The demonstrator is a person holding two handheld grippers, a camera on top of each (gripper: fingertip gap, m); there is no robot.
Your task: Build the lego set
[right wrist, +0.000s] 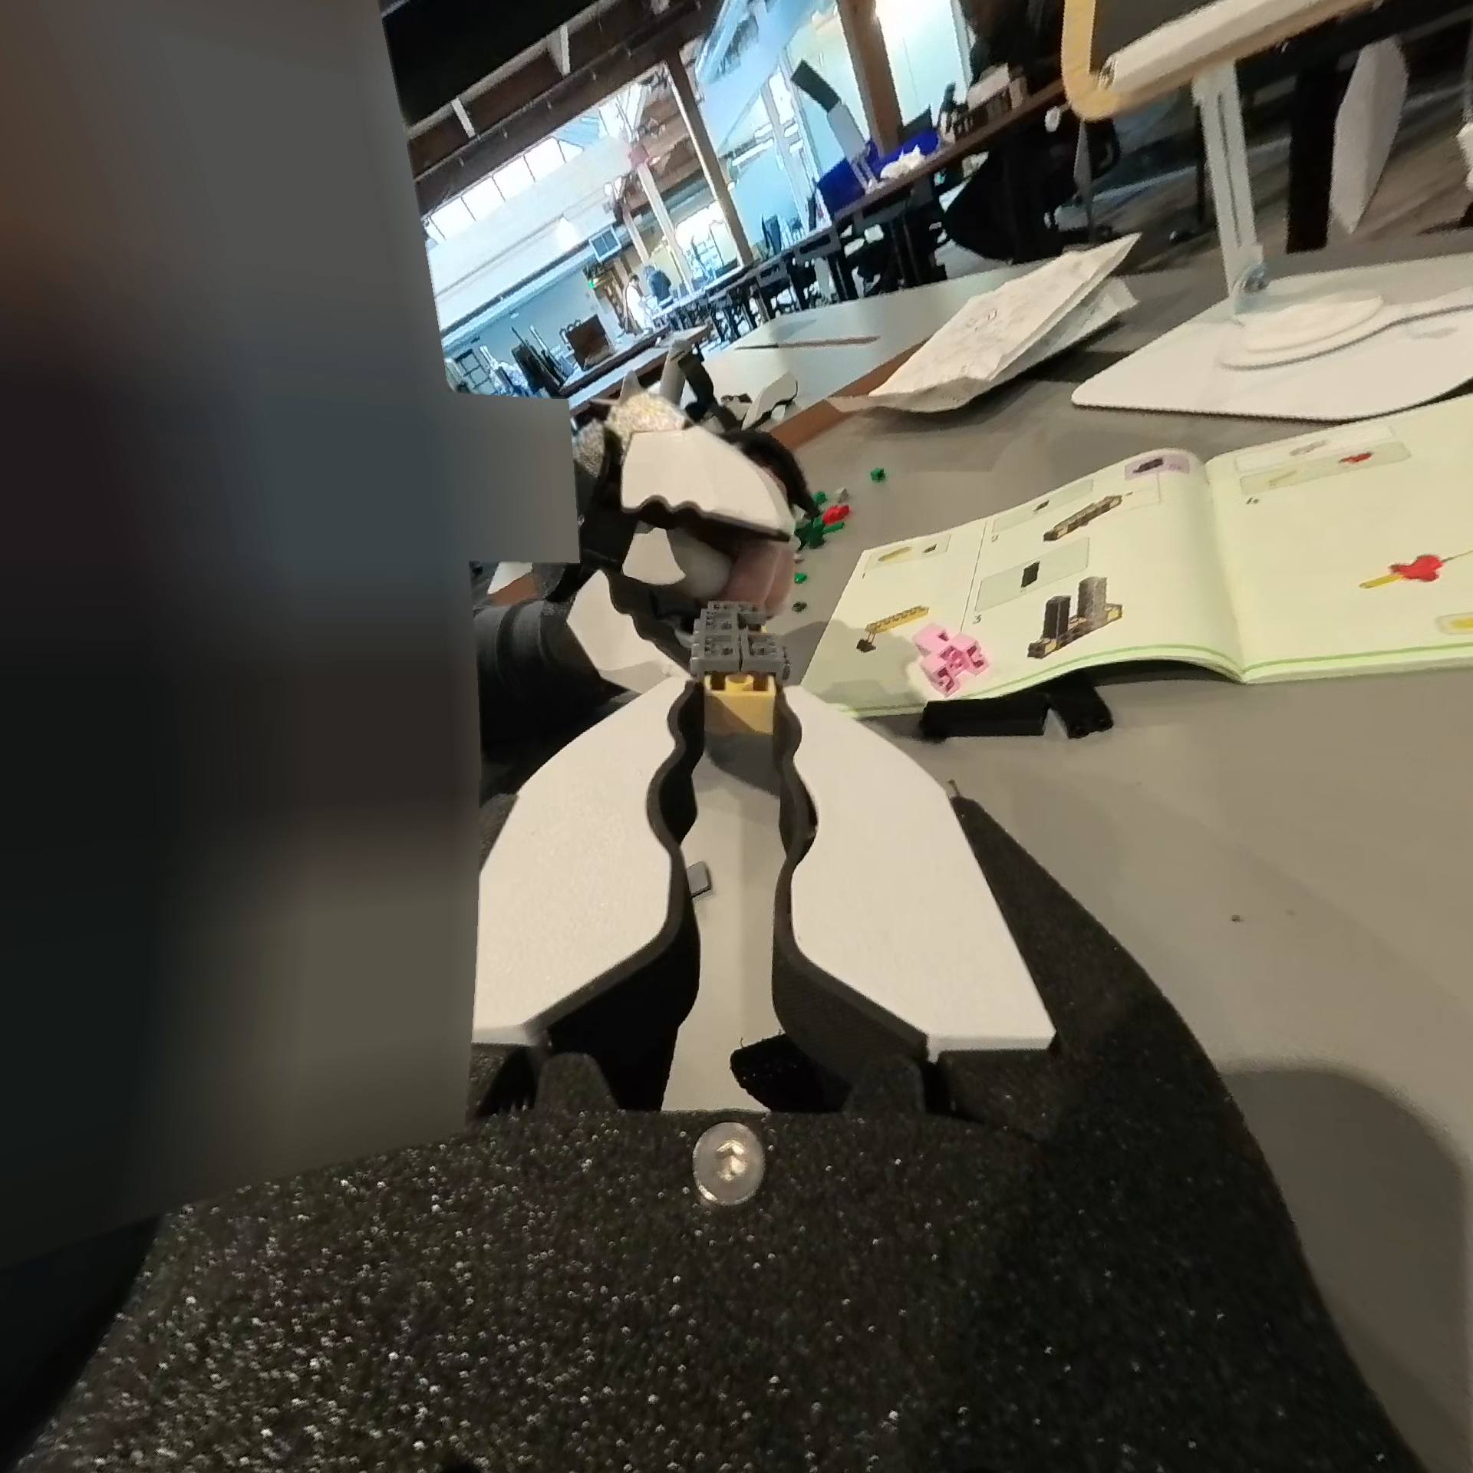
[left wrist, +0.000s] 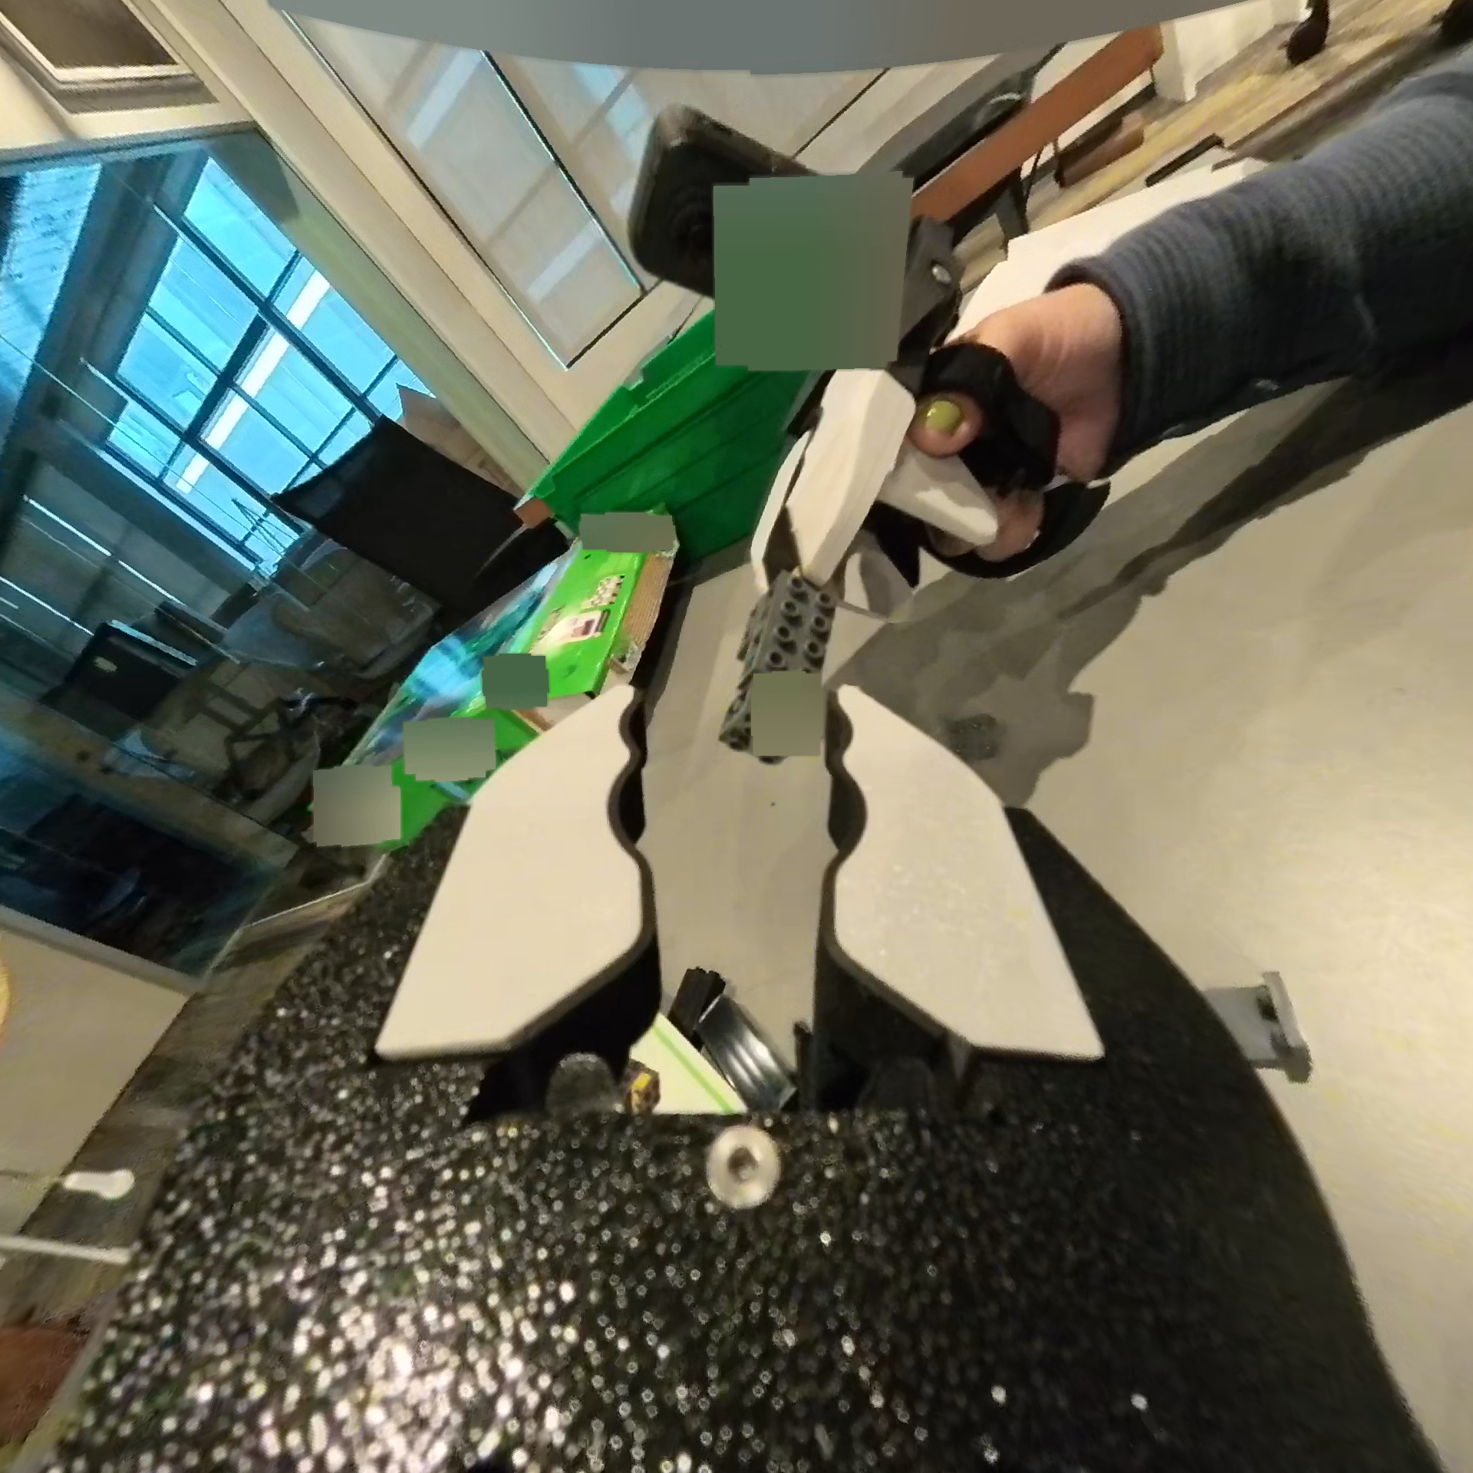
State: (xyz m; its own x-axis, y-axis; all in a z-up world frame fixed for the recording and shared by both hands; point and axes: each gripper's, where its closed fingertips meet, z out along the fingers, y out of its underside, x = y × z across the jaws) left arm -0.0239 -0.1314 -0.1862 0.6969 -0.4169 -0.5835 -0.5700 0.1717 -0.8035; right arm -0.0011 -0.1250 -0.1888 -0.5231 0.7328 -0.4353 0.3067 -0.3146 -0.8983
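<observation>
While right gripper [right wrist: 737,701] jaws clamp the tan-grey lego stack [right wrist: 740,669], left gripper [left wrist: 737,717] jaws seem spread, empty.

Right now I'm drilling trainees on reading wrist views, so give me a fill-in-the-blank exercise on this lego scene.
1. The right gripper is shut on a ___ brick joined to grey pieces.
2. The left gripper is ___, with nothing between its fingers.
3. A ___ lego piece lies on the open booklet.
Missing words: tan; open; pink.
</observation>
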